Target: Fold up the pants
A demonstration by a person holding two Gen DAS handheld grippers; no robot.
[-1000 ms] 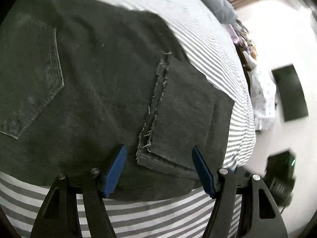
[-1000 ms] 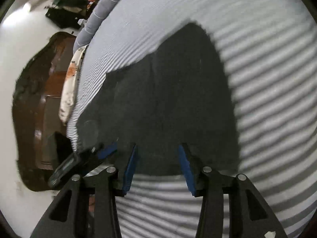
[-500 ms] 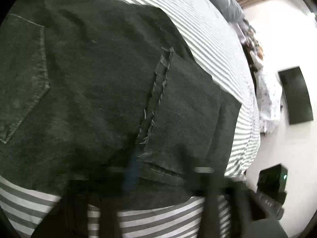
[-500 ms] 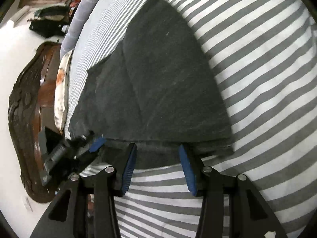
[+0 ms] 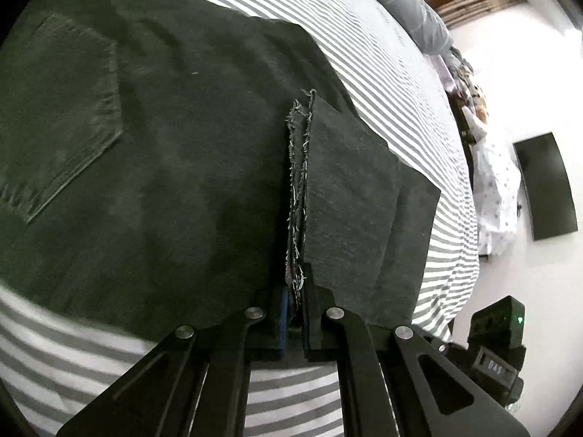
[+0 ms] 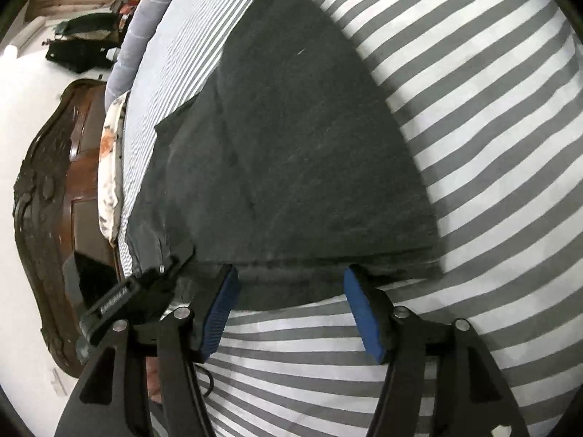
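Note:
Dark grey jeans lie folded on a grey-and-white striped bed. A back pocket shows at the left. The frayed leg hems lie across the seat. My left gripper is shut on the near end of the frayed hems. In the right wrist view the folded jeans fill the middle. My right gripper is open, its blue pads at the near folded edge, one on each side. The left gripper shows at the lower left there.
A grey bolster lies along the far bed edge. A dark wooden headboard and a patterned pillow are at the left of the right wrist view. A black panel and clutter stand beyond the bed's right side.
My left gripper moved forward and closed on the frayed hems. My right gripper opened wider at the jeans' near edge.

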